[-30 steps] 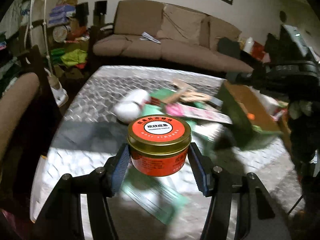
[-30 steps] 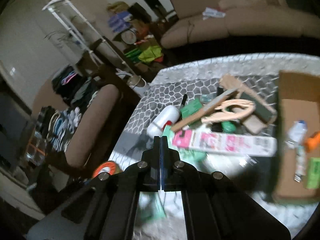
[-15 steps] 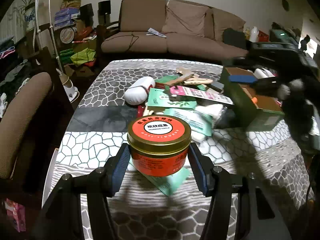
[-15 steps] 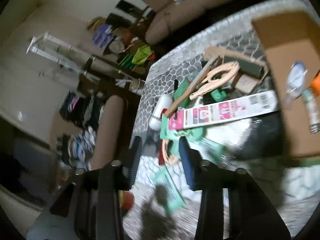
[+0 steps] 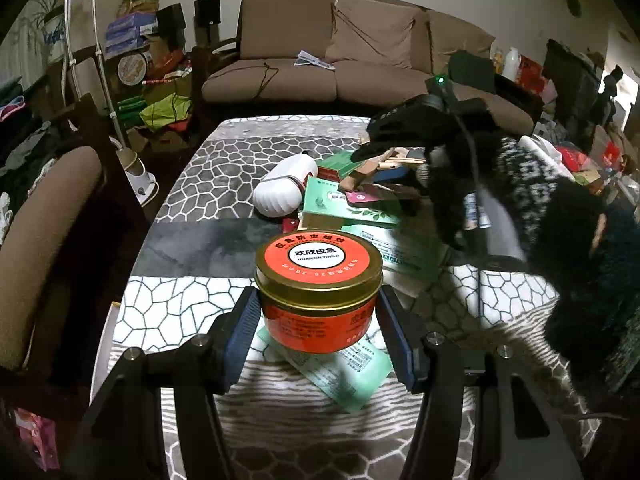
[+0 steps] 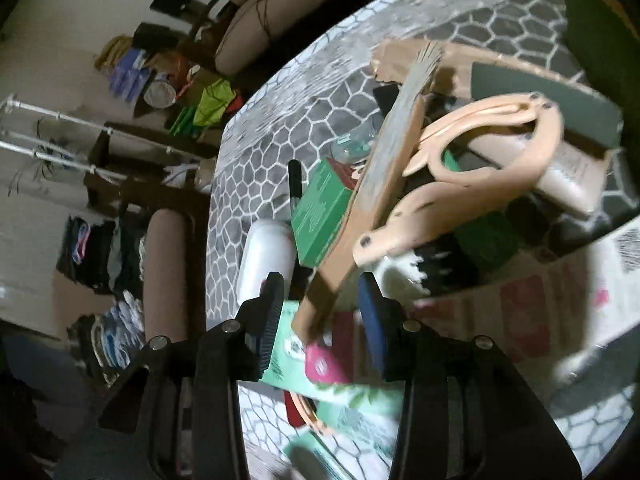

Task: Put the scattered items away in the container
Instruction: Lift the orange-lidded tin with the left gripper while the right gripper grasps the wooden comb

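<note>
My left gripper [image 5: 318, 298] is shut on a red tin with a gold lid [image 5: 318, 276], held above the patterned table [image 5: 180, 304]. My right gripper [image 6: 320, 284] hangs low over the pile of items. Its jaws stand apart with the near end of a long brown flat strip [image 6: 384, 168] between them, and there is a gap on each side. A peach plastic loop-handled tool [image 6: 480, 160] lies across the strip. In the left wrist view the right gripper [image 5: 372, 148] and a fuzzy black-and-white sleeve [image 5: 520, 184] cover the pile's right side. A green wall of the box [image 6: 592, 20] shows at the top right.
The pile holds a white ribbed case [image 5: 284, 196], a green carton [image 6: 320, 212], a pink-and-white long box [image 6: 520, 312] and green packets [image 5: 344, 364]. A brown sofa [image 5: 340, 64] stands beyond the table. A brown chair [image 5: 44, 232] stands at its left edge.
My right gripper went from shut to open, rolled, and dropped toward the pile, so the brown strip's end now sits between its jaws. The left gripper and tin stayed put.
</note>
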`<state>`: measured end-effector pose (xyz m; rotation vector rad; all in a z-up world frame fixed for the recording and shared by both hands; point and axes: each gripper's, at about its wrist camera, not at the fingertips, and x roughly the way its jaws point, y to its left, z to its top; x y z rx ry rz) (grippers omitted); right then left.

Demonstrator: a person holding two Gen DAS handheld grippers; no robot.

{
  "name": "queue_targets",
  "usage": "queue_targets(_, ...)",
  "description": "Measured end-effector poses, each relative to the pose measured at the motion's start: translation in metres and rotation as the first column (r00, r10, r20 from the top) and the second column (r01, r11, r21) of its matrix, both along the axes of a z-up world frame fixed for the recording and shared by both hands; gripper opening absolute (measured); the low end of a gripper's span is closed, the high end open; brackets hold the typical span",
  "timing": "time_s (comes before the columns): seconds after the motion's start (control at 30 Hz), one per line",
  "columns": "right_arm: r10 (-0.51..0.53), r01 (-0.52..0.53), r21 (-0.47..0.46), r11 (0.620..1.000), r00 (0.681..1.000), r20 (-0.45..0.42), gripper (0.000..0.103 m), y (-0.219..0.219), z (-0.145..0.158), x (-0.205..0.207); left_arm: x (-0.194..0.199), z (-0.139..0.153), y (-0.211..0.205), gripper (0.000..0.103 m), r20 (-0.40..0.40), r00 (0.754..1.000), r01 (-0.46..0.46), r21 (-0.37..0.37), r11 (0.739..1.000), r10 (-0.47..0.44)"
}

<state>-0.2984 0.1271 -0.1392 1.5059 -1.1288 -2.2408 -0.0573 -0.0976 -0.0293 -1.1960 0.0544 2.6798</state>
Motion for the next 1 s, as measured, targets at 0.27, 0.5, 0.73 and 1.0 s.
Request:
queue_targets(0.27,-0.006,0.007,0.011,1.0,0.999,-0.048,0.021,-0.002,-0.004,-0.002,0.002,-0.003,0.001,0.059,0.015,1.0,0.009,0.003,1.0,-0.009)
queue_targets(0.5,0.012,-0.009,0.035,0.999,0.997,-0.081,0.008,0.002,0.002,0.012,0.002,-0.005,0.001,0.059,0.025,1.0,0.008,-0.002,1.0,-0.008)
queue_targets(0.73,0.149,-0.113,0.231,0.966,0.978,-0.148,0.006,-0.006,0.037,0.041,-0.002,-0.008,0.0,0.059,0.035,0.999,-0.003,-0.005,1.0,0.003)
queue_targets(1.0,0.286,-0.163,0.48,0.862,0.939,-0.193,0.006,-0.001,0.09,0.096,-0.005,-0.007,0.014,0.059,0.034,0.999,0.005,-0.015,1.0,-0.005)
